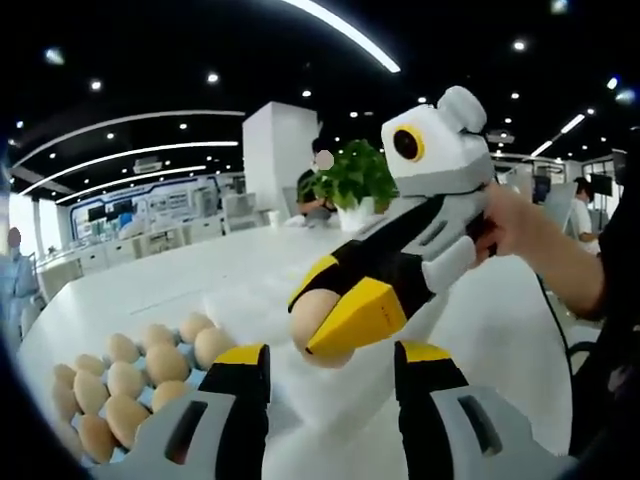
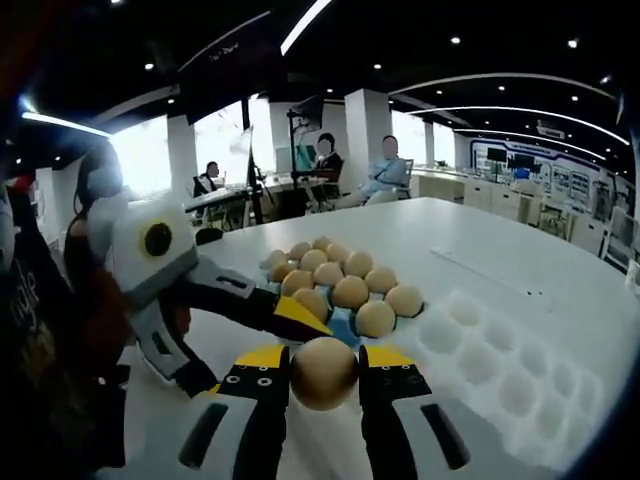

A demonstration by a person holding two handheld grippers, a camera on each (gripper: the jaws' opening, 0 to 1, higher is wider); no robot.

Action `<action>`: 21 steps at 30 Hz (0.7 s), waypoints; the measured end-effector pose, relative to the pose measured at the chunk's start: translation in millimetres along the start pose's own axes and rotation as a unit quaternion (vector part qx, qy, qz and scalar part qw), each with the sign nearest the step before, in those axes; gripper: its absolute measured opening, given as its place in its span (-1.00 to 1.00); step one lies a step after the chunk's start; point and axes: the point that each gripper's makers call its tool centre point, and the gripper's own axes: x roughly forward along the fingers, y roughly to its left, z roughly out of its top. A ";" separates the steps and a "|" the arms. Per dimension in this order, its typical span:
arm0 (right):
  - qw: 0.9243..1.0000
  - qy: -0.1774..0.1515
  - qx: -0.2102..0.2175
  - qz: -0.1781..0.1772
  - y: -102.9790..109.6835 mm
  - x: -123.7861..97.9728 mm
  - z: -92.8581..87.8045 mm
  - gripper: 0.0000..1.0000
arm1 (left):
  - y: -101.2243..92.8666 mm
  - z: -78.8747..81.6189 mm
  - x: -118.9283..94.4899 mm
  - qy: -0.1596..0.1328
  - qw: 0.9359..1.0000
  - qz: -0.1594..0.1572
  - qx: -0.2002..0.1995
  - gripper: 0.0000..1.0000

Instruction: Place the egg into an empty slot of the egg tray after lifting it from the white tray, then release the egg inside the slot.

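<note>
1. The right gripper (image 2: 325,385) is clenched on the egg (image 2: 324,373), which hangs above the table (image 2: 470,240), clear of both trays.
2. The left gripper (image 1: 330,375) is released and grasps nothing; its jaws stand apart.
3. The blue egg tray (image 2: 342,322) sits just beyond the held egg, eggs filling most slots. The white tray (image 2: 500,350) lies to the right, its visible slots bare.
4. Advance to the near blue slot that appears vacant.
5. Lower vertically until the egg seats, then part the jaws slowly; avoid knocking neighbouring eggs.
</note>
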 end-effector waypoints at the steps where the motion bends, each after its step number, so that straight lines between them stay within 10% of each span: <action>1: 1.000 0.000 -0.001 0.004 2.3 3.2 1.5 -0.42 | 1.1 -0.2 -1.2 -0.001 1.000 0.001 -0.001 0.01; 21: 0.999 0.007 -0.021 0.033 21.1 38.2 9.5 -0.42 | 23.0 -7.5 -18.1 -0.002 0.999 0.033 -0.010 0.12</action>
